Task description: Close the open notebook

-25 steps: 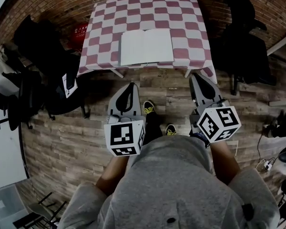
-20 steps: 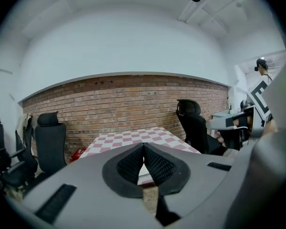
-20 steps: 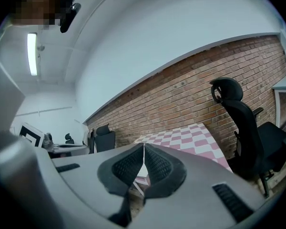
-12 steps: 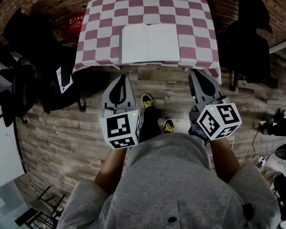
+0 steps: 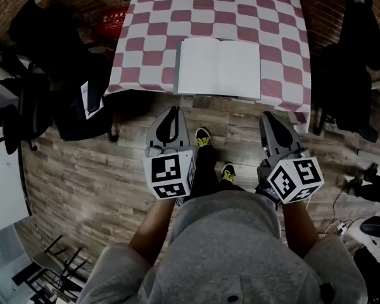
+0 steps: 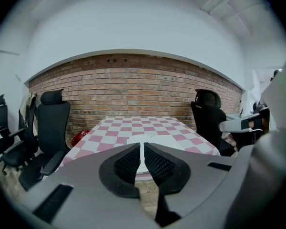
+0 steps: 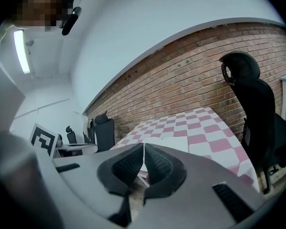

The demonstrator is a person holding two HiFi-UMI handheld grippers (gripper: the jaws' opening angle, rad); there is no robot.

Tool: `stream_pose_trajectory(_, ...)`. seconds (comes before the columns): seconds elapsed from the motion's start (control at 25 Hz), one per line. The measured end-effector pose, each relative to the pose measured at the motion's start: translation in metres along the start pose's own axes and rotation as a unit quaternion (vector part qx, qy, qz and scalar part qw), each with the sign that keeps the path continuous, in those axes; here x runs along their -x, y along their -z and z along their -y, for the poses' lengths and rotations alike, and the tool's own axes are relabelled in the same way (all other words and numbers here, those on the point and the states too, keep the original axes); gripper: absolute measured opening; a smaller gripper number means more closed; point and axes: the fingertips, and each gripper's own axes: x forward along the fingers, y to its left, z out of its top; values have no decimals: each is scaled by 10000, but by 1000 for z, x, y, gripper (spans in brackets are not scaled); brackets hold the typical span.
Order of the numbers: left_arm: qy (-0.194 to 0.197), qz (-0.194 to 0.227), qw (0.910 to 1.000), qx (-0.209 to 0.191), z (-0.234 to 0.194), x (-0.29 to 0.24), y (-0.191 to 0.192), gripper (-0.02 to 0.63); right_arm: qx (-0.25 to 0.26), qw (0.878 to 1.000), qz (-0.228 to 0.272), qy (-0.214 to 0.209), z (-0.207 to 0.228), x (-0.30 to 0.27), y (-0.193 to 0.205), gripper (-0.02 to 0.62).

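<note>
An open notebook [image 5: 218,67] with blank white pages lies flat near the front edge of a table covered in a red-and-white checked cloth [image 5: 152,43]. The left gripper view also shows the notebook [image 6: 155,138], just beyond the jaw tips. My left gripper [image 5: 173,110] hangs over the wooden floor short of the table's front edge, jaws together with nothing between them. My right gripper [image 5: 267,114] is level with it, below the notebook's right page, also shut and empty. Neither touches the table or the notebook.
Black office chairs [image 5: 31,56] crowd the table's left side, and another chair [image 5: 351,75] stands at its right. A red bag [image 5: 111,21] lies by the far left corner. A brick wall [image 6: 133,87] backs the table. My feet [image 5: 202,138] stand on wooden flooring.
Both grippers and the person have come closer to the table; the notebook and table edge now sit lower and larger in the head view. Both pairs of jaws stayed together.
</note>
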Motion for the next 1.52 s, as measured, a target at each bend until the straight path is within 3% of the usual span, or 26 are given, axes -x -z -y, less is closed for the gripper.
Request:
stream_pose_trajectory(0.2, 124, -292, 9988, 370, -12, -22, 18, 47, -56, 9998, -213, 17, 2, -22, 7, 27)
stream_pose_trajectory(0.6, 440, -820, 9886, 1183, -35, -69, 48, 211, -171, 9984, -541, 31, 1, -66, 17, 26)
stream_pose_trajectory(0.84, 635, -1061, 9817, 1451, -40, -103, 61, 302, -239, 9975, -647, 154, 5, -84, 18, 27)
stream_pose_trajectory(1.04, 736, -1325, 9697, 1914, -44, -127, 82, 317, -303, 9961, -778, 277, 9, -98, 22, 26)
stream_pose_trajectory(1.24, 422, -1760, 9642, 1938, -59, -141, 115, 331, -389, 9944, -910, 376, 12, -106, 29, 27)
stream_pose_trajectory(1.52, 438, -2156, 9526, 2102, -66, -154, 145, 331, -469, 9924, -1048, 442, 14, -119, 39, 26)
